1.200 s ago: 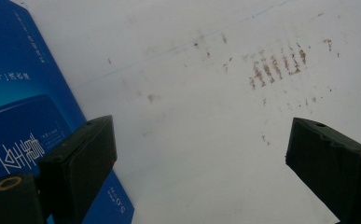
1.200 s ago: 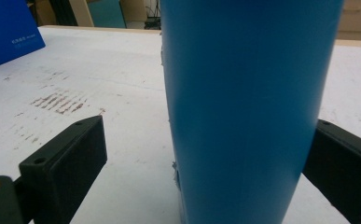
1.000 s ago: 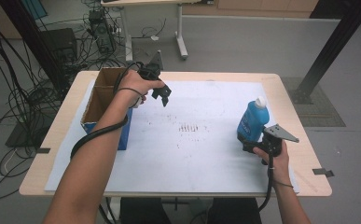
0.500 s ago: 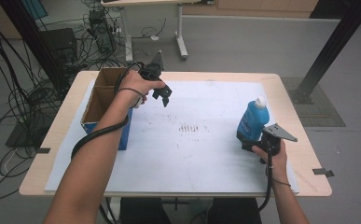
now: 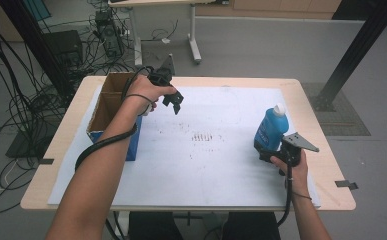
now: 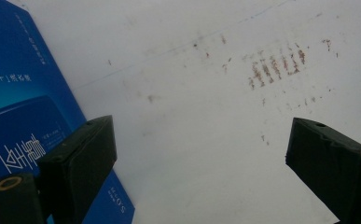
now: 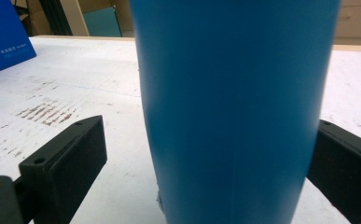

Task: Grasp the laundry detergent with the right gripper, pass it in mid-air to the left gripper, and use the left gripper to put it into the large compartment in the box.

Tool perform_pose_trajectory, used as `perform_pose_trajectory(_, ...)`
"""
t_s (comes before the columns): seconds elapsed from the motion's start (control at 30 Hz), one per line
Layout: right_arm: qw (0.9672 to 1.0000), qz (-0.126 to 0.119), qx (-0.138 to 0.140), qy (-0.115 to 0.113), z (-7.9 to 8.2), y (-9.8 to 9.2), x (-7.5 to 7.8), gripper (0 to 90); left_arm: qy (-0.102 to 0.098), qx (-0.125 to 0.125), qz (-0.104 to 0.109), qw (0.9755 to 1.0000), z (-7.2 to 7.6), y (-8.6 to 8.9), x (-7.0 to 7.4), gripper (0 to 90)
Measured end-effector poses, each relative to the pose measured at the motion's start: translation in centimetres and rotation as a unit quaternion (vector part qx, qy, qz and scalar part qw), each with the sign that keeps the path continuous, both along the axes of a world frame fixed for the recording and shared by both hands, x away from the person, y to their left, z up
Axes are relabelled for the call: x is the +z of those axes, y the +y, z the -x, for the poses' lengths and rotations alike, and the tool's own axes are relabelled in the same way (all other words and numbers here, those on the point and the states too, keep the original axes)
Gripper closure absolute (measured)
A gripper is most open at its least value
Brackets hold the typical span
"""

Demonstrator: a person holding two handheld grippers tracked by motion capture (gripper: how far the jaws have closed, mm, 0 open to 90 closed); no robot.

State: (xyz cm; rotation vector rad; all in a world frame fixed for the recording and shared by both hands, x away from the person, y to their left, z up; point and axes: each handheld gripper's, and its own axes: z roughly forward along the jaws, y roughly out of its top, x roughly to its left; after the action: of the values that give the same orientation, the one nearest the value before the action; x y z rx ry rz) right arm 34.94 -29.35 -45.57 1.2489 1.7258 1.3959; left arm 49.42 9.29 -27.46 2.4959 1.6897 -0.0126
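Nearest the person, at the right of the high view, the right gripper (image 5: 265, 154) sits low over the white sheet (image 5: 211, 170) that covers the table (image 5: 311, 107), held in the right hand (image 5: 295, 167) with its grey three-cornered plate on top and its cable trailing back along the forearm. Its 2 black jaws stand apart on either side of the blue bottle (image 5: 270, 128), which stands upright on the sheet near the table's right edge, its white cap (image 5: 279, 108) on top. In the right gripper view the blue bottle (image 7: 234, 107) stands between the jaws: the left jaw is clear of it with bare sheet showing in the gap, while the right jaw lies just beside or against the bottle's wall, and contact there cannot be told, so the bottle is bracketed but not pinched. Farther out, at mid-table, a patch of reddish-brown scuff marks (image 5: 203, 137) stains the sheet. Beyond that, toward the far left, the left gripper (image 5: 176, 106) hangs above the sheet in the left hand (image 5: 148, 90), pointing down, its 2 jaws wide apart with nothing between them. In the left gripper view the scuff marks (image 6: 276, 65) lie ahead and the blue side of the box (image 6: 19, 107) lies at the left. That open cardboard box (image 5: 112, 105), brown inside and blue on its outer wall, stands at the table's left side, just beside the left forearm.
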Motion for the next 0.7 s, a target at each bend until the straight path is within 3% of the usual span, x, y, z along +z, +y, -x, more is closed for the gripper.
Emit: perform_pose_trajectory(0.7, 1.0, -0.002, -0.004, -0.003, 0.07, -0.1, 0.04, 3.1, -0.001, 0.0, -0.001, 1.0, 0.07, 0.01, 0.04, 9.0)
